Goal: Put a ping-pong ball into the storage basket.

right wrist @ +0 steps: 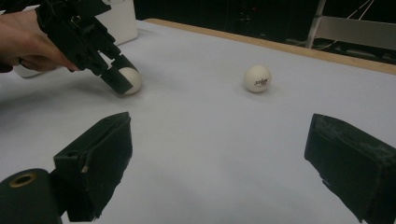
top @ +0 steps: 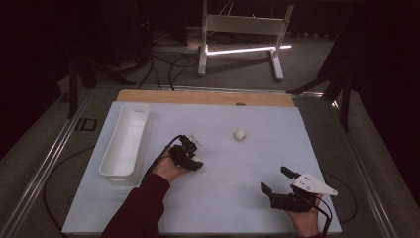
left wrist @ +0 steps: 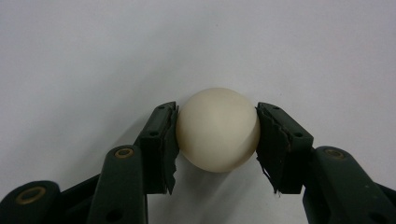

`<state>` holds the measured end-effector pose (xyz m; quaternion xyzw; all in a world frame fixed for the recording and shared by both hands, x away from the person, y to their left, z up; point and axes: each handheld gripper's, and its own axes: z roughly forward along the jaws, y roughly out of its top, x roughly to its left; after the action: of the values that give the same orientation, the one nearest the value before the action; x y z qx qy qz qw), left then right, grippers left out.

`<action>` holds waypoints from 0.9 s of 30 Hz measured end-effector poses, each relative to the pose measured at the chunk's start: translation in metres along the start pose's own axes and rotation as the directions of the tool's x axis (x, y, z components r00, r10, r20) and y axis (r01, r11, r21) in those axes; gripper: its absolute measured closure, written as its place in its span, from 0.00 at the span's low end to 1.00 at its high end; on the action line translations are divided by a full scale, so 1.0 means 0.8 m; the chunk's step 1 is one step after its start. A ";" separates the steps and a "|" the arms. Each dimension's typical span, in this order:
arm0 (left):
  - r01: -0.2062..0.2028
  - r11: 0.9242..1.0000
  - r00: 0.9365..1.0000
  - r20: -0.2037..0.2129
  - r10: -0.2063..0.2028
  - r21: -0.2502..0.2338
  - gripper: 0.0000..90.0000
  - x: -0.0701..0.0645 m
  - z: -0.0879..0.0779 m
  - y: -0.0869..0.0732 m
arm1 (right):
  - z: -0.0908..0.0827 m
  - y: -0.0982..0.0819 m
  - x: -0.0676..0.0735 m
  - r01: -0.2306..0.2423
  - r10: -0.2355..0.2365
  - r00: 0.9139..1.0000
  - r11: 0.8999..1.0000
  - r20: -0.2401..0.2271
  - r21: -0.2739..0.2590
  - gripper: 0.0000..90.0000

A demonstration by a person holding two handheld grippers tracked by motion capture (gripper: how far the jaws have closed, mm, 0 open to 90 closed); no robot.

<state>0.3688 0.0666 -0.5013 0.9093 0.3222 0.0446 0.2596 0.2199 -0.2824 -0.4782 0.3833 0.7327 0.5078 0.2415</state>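
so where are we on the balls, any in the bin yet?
None visibly done: the white bin looks empty. In hand: the left gripper is shut on one white ball, low at the table. Left: carrying it to the bin, then the second ball, loose mid-table. The right gripper is open and idle.

I see the long white plastic bin along the table's left edge. The loose cream table-tennis ball lies mid-table, toward the far edge; the second cream ball sits nearer, between bin and centre.
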 end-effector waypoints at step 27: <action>0.013 0.998 1.000 -0.024 -0.014 -0.058 0.57 -0.006 -0.032 0.004 | 0.000 -0.001 -0.001 -0.001 0.001 1.000 1.000 0.002 0.000 0.08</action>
<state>0.3604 0.0725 -0.4771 0.8986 0.3300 0.0633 0.2821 0.2204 -0.2832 -0.4792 0.3842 0.7323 0.5076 0.2419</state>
